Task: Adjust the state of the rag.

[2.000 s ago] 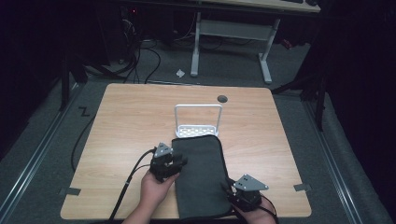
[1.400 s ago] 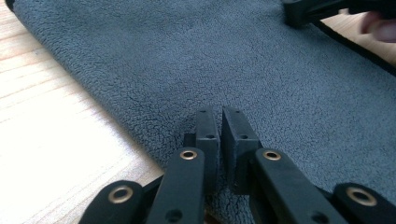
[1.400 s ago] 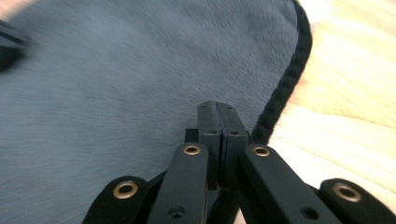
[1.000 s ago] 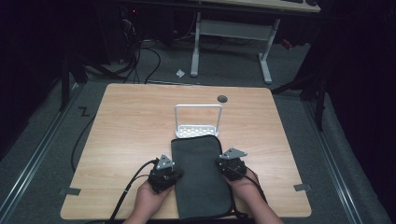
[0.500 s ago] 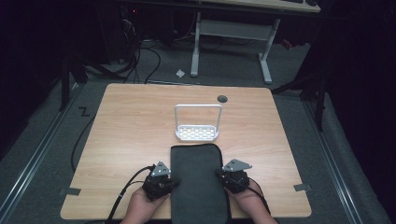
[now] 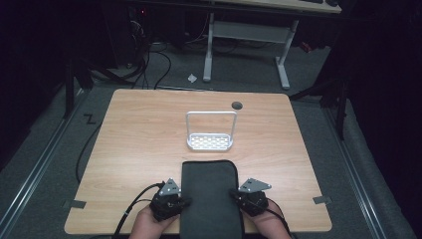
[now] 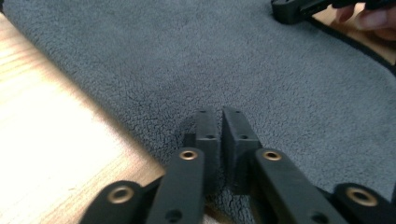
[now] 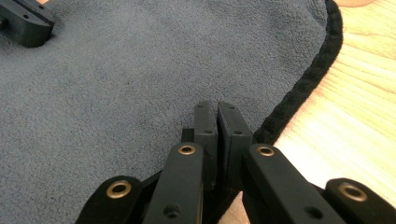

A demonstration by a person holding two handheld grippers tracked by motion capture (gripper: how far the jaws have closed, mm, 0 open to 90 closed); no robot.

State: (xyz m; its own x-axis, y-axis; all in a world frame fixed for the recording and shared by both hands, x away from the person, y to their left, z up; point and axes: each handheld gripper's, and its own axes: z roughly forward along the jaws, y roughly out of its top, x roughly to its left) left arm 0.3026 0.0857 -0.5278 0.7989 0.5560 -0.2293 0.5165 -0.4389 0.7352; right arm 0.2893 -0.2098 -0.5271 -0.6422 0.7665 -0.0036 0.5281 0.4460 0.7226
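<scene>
Now, the dark grey mat lies flat at the table's near edge, just in front of the white rack, with a strip of bare wood between the mat's rounded far end and the rack's base; left gripper sits at the mat's left edge, right gripper at its right edge, the mat's full width between them; left gripper view: jaws over the fleecy grey surface, a thin gap between them, having just been easing apart, whether cloth is caught there I cannot tell; right gripper view: jaws almost pressed together over the mat beside its black piped border, bare wood beyond; wide open wood left and right of the rack; small dark hole in the table beyond the rack.
</scene>
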